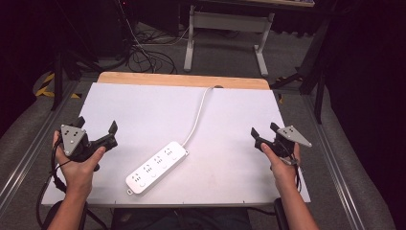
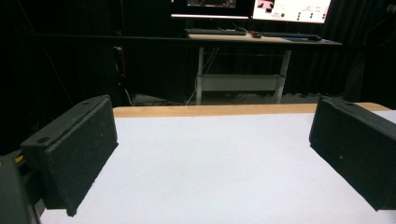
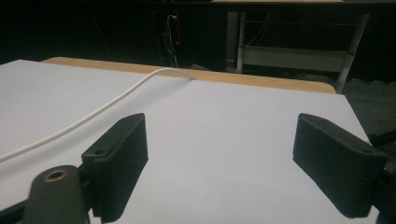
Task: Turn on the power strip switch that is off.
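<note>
A white plastic four-outlet power strip (image 1: 157, 166) is seen lying diagonally on the white rectangular tabletop (image 1: 143, 110), near the front edge, between the two grippers and well apart from both. Its white cord (image 1: 197, 120) is run toward the far wooden edge. The left gripper (image 1: 98, 129) and right gripper (image 1: 262, 130) are held over the left and right edges, jaws spread wide, nothing gripped.
</note>
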### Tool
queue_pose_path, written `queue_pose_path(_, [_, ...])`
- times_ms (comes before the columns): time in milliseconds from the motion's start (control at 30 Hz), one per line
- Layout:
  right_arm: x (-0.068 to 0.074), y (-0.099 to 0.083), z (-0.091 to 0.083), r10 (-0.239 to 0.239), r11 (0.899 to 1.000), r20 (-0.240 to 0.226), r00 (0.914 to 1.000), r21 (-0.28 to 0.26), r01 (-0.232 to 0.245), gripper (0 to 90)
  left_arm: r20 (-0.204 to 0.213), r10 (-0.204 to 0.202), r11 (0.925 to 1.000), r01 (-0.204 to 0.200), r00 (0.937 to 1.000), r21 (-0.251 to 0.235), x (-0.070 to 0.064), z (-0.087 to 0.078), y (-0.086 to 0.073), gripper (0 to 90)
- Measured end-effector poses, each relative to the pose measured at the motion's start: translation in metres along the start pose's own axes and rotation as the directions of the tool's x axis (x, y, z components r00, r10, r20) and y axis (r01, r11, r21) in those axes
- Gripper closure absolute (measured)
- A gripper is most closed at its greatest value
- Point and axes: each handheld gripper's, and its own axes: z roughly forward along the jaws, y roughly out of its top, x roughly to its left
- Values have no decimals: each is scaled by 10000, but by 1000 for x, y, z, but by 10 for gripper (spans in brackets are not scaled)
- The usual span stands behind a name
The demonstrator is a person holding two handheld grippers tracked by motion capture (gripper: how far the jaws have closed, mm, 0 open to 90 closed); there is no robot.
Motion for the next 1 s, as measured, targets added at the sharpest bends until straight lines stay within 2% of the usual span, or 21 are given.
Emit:
queue_pose_path(200, [0, 0, 0, 18, 10000, -50, 10000, -50, -19, 172, -6, -47, 9998, 47, 10000, 190, 0, 2, -1, 13])
queue_pose_path(300, [1, 1, -1, -1, 9997, -106, 9999, -256, -1, 150, -47, -19, 9997, 20, 10000, 255, 0, 2, -1, 15])
queue_pose_path(533, [2, 3, -1, -64, 9980, -318, 9995, -631, 44, 27, -44, -68, 9996, 69, 10000, 278, 1, 2, -2, 12])
queue_pose_path(1000, [3, 3, -1, -177, 9975, -393, 9991, -690, 150, 26, 24, -8, 9996, 7, 10000, 297, 1, 2, -2, 13])
